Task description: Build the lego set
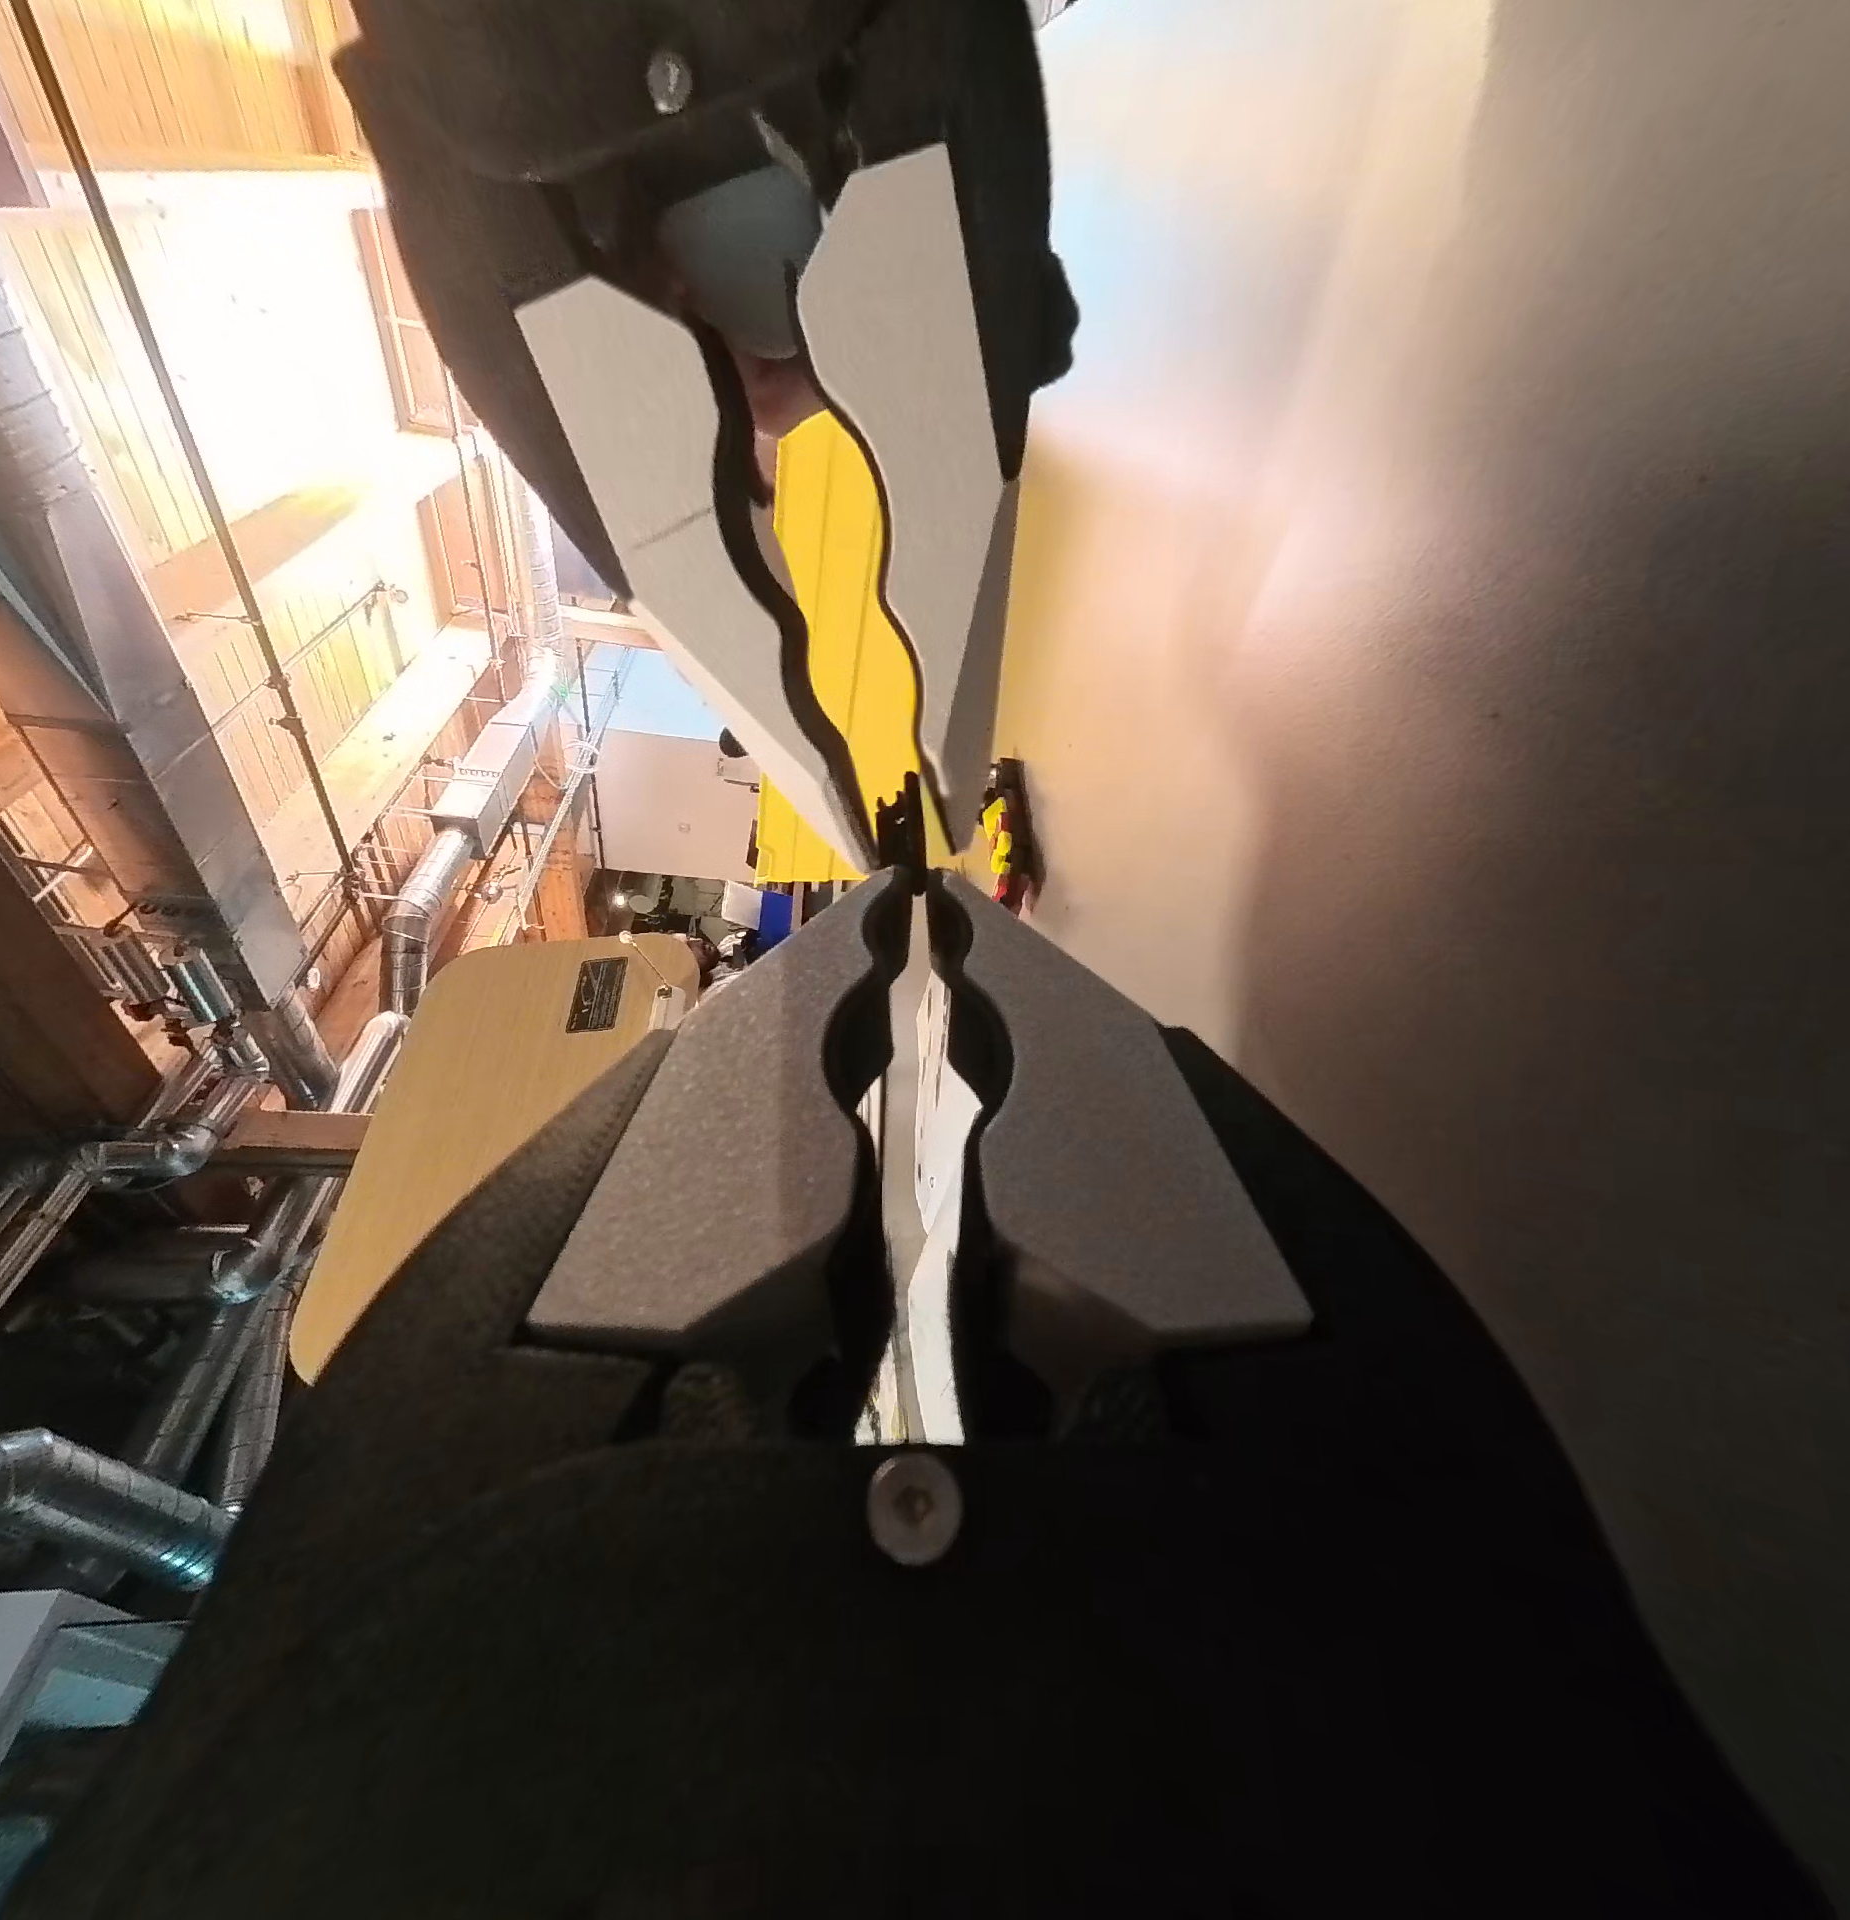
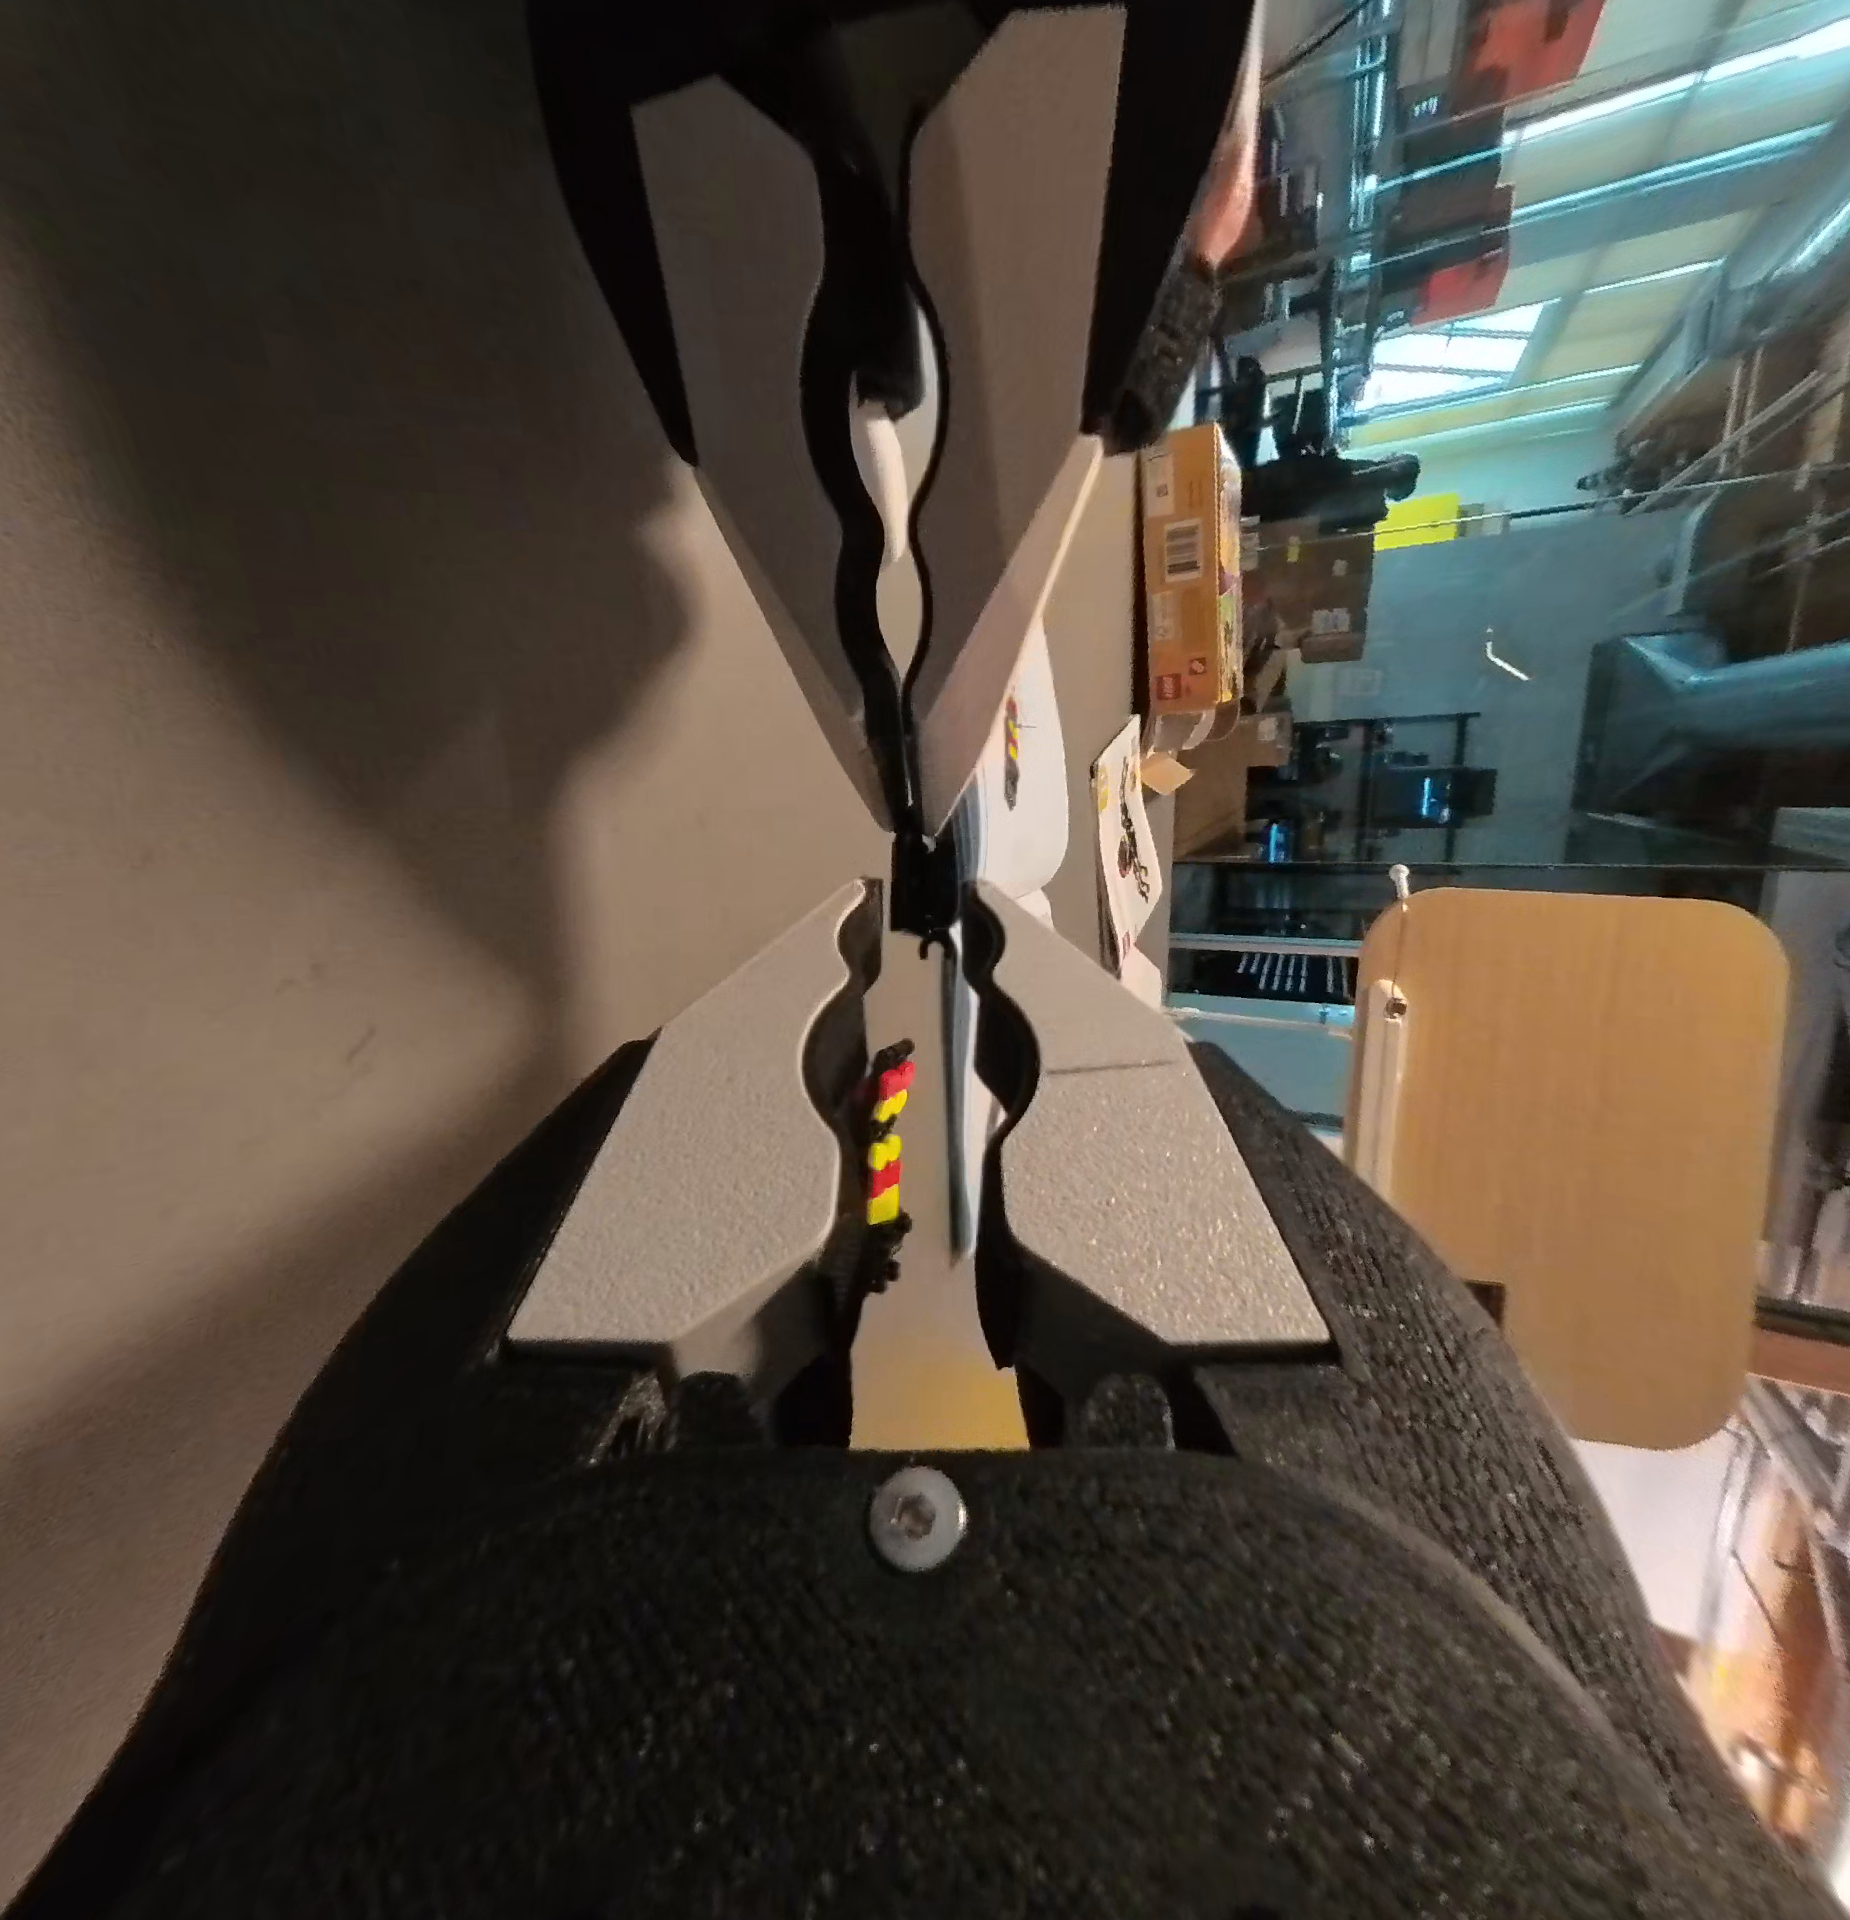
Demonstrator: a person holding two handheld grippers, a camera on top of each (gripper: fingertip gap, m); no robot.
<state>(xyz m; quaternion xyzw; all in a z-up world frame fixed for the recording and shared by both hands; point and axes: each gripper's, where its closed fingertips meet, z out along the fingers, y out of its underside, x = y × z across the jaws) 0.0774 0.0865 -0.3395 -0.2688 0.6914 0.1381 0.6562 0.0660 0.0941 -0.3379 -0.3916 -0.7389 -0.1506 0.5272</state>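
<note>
Both grippers meet tip to tip above the white table (image 1: 1316,727). My left gripper (image 1: 913,883) is shut on a small black lego piece (image 1: 905,831); its other end sits in the right gripper's tips (image 1: 905,821), which come in from the top. In the right wrist view my right gripper (image 2: 926,902) is shut on a black piece (image 2: 916,894). The left gripper (image 2: 905,816) pinches a thin black part that joins it. A red, yellow and black lego assembly (image 2: 885,1153) lies on the table behind the tips; it also shows in the left wrist view (image 1: 1007,831).
A yellow panel (image 1: 848,623) stands behind the right gripper. An instruction booklet (image 2: 1020,769), a printed sheet (image 2: 1129,831) and a lego box (image 2: 1186,582) lie on the table. A wooden chair back (image 2: 1565,1164) stands beyond the table edge. Only a small space, under 4 cm, lies between the two pairs of fingers.
</note>
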